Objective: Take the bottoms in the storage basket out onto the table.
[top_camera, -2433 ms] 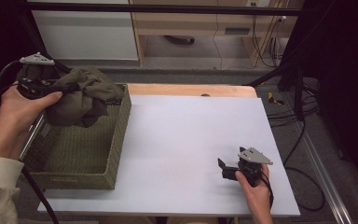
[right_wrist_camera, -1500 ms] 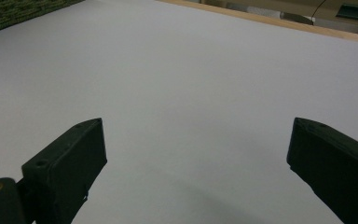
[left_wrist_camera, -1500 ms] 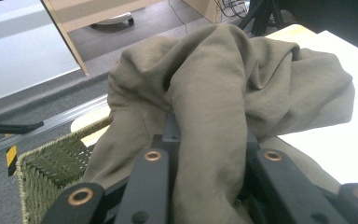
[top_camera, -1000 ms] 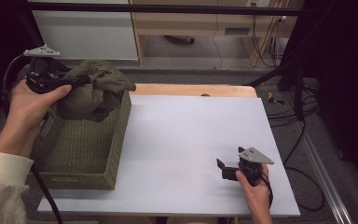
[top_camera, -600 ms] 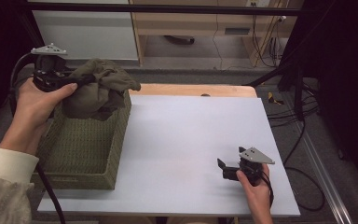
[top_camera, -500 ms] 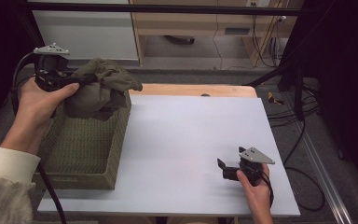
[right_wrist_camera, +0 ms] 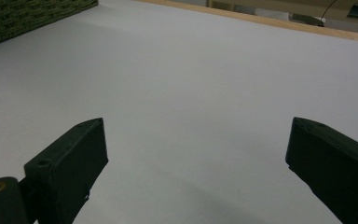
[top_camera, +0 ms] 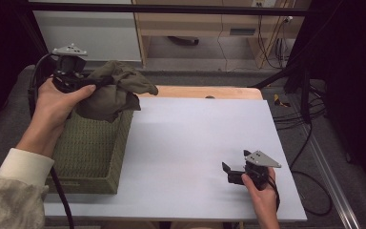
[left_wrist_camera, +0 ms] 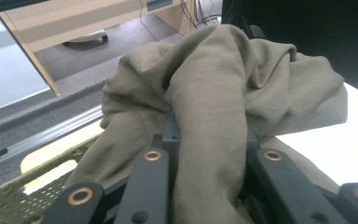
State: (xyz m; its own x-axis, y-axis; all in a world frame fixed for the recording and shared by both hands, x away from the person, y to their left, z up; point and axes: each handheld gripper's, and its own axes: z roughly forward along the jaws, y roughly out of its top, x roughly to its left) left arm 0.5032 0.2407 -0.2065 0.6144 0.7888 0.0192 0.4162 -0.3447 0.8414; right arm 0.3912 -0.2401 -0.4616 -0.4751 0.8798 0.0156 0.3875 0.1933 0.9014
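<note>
An olive-green cloth point(top_camera: 112, 90) hangs bunched above the far end of a green woven basket point(top_camera: 88, 148). My left gripper point(top_camera: 102, 82) is shut on the cloth, held up by a hand at the left. In the left gripper view the cloth point(left_wrist_camera: 223, 107) drapes over and between the black jaws, hiding their tips. My right gripper point(top_camera: 228, 172) rests low on the white table point(top_camera: 190, 138) near the front right, jaws open. Nothing lies between its fingers in the right gripper view, where the right gripper point(right_wrist_camera: 196, 158) faces bare white tabletop.
The basket sits along the table's left side, its corner point(right_wrist_camera: 32, 14) visible in the right gripper view. A wooden strip point(top_camera: 205, 91) edges the table's far side. Cables point(top_camera: 295, 114) lie on the floor at the right. A black frame bar point(top_camera: 171, 8) crosses overhead.
The left gripper has lifted the cloth out of the basket and carried it up and to the right, towards the basket's far right corner. The right gripper has stayed still.
</note>
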